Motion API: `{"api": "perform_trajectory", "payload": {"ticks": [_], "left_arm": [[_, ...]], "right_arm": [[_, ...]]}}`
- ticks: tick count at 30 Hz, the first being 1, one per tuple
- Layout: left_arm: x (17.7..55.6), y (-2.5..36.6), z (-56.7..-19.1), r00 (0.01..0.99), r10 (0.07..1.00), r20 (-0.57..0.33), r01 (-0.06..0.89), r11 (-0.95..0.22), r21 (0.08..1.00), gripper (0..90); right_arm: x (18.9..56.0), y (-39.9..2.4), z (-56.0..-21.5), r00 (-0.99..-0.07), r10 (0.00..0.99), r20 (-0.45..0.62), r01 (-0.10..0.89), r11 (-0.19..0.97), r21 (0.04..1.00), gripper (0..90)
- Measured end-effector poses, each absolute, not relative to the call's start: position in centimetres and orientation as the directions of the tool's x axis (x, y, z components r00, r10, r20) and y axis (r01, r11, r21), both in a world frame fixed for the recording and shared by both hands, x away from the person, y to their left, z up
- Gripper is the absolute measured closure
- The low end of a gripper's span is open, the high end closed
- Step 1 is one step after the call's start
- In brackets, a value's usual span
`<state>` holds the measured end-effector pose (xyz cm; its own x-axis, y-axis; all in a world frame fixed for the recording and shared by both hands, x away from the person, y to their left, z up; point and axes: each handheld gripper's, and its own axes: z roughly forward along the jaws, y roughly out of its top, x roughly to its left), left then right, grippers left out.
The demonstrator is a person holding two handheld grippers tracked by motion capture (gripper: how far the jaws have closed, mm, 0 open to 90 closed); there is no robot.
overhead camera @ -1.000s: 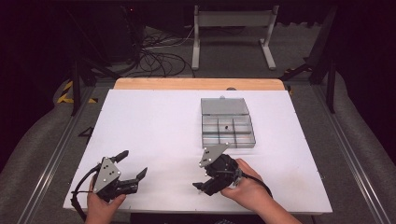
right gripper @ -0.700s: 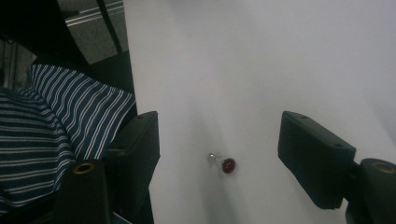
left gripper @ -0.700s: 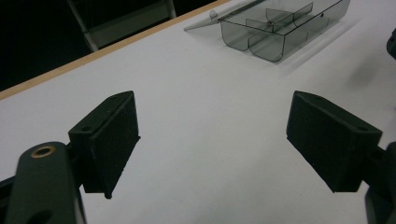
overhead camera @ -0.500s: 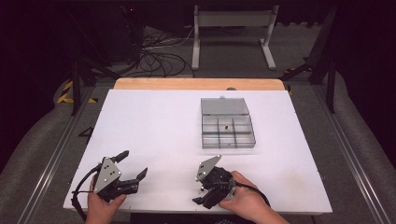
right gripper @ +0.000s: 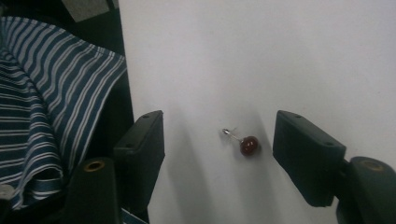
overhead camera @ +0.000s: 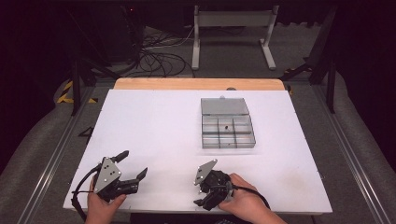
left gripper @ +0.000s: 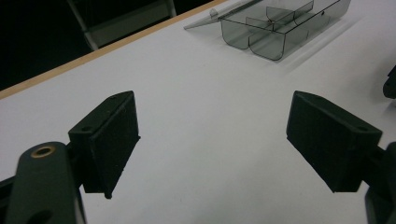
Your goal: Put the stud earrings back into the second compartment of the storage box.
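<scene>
A small dark red bead on a metal pin (right gripper: 249,145) lies on the white table between the jaws of my right gripper (right gripper: 219,135). The pads stand apart from it on both sides, and the jaws have just been closing. In the high view the right gripper (overhead camera: 201,196) points down near the table's front edge. My left gripper (overhead camera: 133,165) rests at the front left, its jaws (left gripper: 212,121) wide open with nothing between them. A clear grey compartment box (overhead camera: 227,129) with its lid open stands at mid-table, to the right.
The table's front edge runs just left of the right gripper's left jaw, with the person's striped clothing (right gripper: 46,93) beyond it. A wooden strip (overhead camera: 198,84) borders the far edge. The box (left gripper: 280,23) lies far ahead of the left gripper.
The right gripper has moved down and toward the table's front edge, away from the box. The left gripper has stayed in place.
</scene>
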<state>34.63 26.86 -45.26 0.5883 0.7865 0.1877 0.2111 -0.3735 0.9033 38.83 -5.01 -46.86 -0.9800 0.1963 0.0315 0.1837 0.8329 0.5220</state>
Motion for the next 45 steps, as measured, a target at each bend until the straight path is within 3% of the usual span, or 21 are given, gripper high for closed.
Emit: {"api": "perform_trajectory", "payload": {"ticks": [6,12,19,32,45], "left_arm": [[34.6,26.8,-45.3,0.585,0.788,0.191,0.211,-0.375,0.903,17.4],[34.6,26.8,-45.3,0.584,0.789,0.192,0.213,-0.377,0.902,17.5],[34.7,26.8,-45.3,0.582,0.789,0.196,0.211,-0.379,0.901,17.5],[34.7,26.8,-45.3,0.582,0.790,0.192,0.214,-0.377,0.901,17.6],[34.7,26.9,-45.3,0.578,0.792,0.197,0.212,-0.379,0.901,17.6]], "right_arm": [[38.9,-4.9,-47.0,-0.980,0.192,-0.046,0.142,0.848,0.510,54.6],[39.0,-4.6,-47.1,-0.983,0.184,-0.032,0.142,0.847,0.512,75.8],[39.0,-4.4,-46.6,-0.984,0.174,-0.035,0.134,0.857,0.498,80.1],[39.5,-4.8,-43.6,-0.981,0.183,-0.072,0.114,0.829,0.547,80.1],[41.2,-5.7,-40.2,-0.965,0.247,-0.083,0.150,0.789,0.596,80.0]]}}
